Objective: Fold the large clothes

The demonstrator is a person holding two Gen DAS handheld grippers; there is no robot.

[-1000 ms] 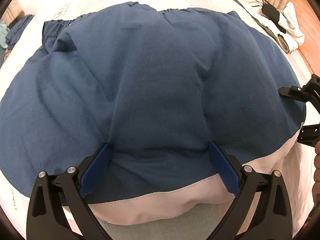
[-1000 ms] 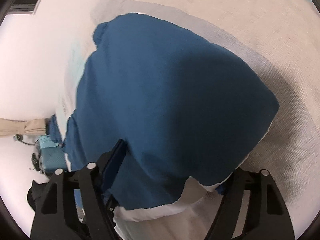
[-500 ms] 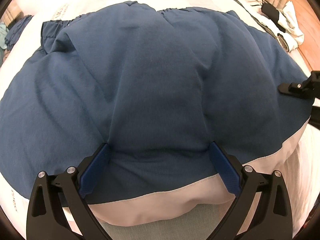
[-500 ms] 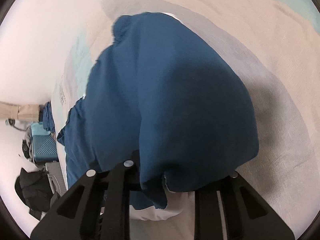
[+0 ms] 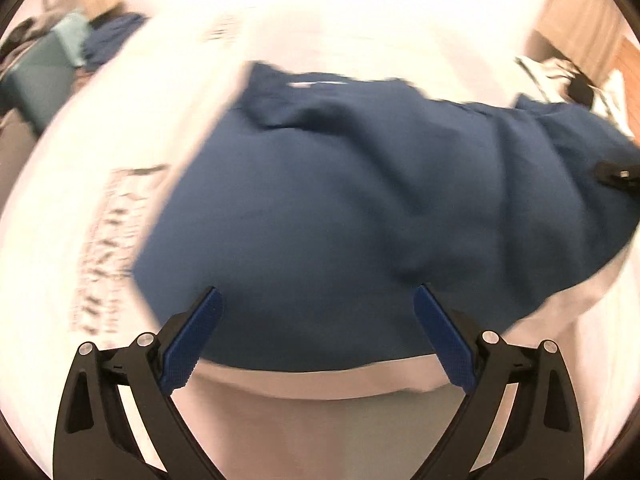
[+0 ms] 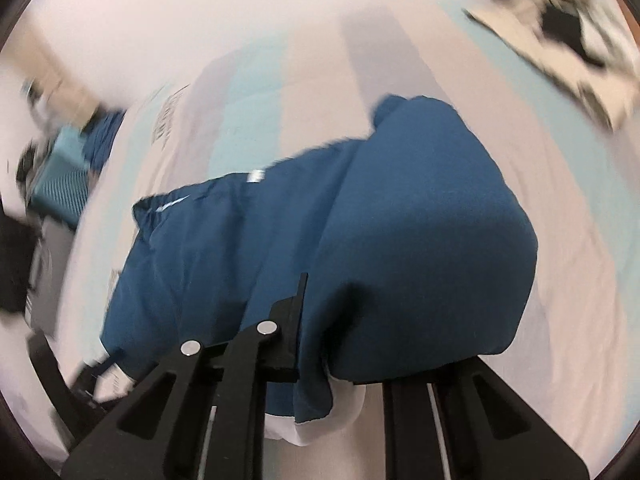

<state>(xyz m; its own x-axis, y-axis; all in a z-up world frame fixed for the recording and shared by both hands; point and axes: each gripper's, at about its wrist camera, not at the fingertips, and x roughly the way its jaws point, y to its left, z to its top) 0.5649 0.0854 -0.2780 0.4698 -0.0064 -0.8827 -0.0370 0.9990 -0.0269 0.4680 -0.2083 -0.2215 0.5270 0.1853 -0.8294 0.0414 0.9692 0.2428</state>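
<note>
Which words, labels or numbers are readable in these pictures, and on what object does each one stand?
None can be read.
Dark print on the white bed sheet: too blurred.
Second print on the sheet: too blurred.
Small white label at the waistband of the blue garment: too small.

1 blue garment [image 5: 340, 208] (white lining), 2 tongs [image 5: 316, 304] [image 6: 340, 320], 1 bed [image 5: 320, 20]

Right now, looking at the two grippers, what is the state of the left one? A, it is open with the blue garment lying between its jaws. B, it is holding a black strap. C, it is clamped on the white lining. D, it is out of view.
A: the left gripper has its jaws spread wide with the blue garment lying between them, while the right gripper pinches the fabric.
</note>
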